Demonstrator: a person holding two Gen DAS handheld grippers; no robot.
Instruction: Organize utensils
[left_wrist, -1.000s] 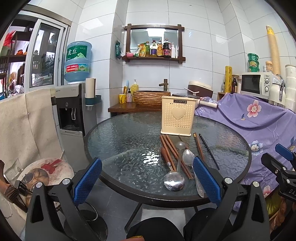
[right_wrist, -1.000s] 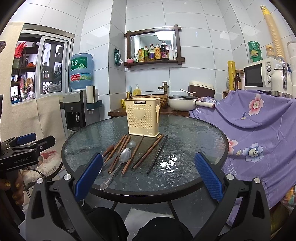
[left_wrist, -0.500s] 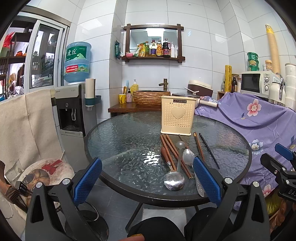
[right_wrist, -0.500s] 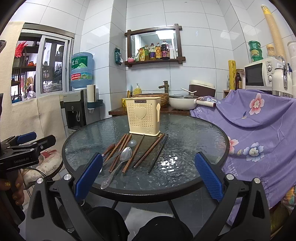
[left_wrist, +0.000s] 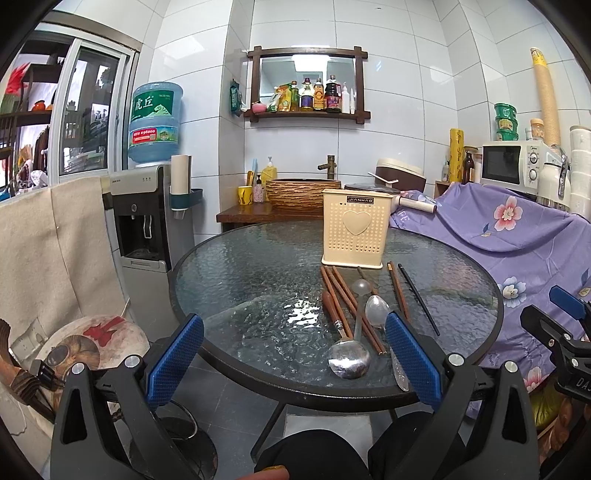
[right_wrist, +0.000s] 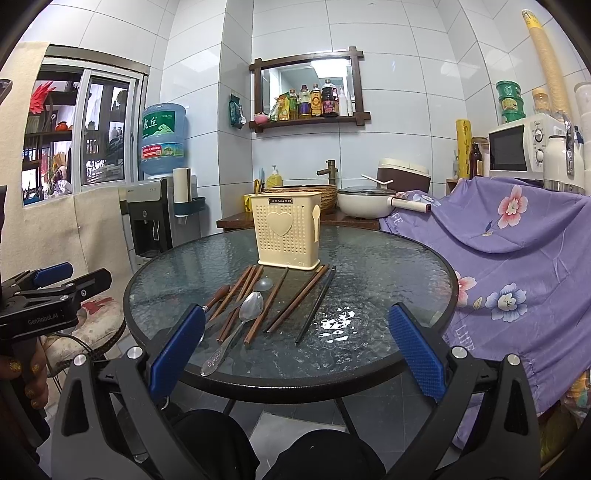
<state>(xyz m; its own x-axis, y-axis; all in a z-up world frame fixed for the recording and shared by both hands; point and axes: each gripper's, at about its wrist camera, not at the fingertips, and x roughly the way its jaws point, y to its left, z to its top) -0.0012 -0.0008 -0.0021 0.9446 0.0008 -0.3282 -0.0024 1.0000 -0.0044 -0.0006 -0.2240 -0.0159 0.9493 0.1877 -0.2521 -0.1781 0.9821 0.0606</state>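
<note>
Right wrist: holder (right_wrist: 286, 230) reads JIANHAO (both tongs (right_wrist: 295, 347) (left_wrist: 293, 354) wide, empty).

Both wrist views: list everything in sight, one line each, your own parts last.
Holder: one, cream, upright at table centre.
Chopsticks: several brown, one black, flat before the holder.
Spoons: three, metal, among the chopsticks.
Table: one, round glass.
Cloth: one, purple floral, right of table.
Dispenser: one, grey, blue bottle on top, left.
Shelf: one, dark wood, bottles on it, back wall.
Microwave: one, white, far right.
Basin: one, brown, behind table.
Left gripper: blue pads, open, empty.
Right gripper: blue pads, open, empty.
</note>
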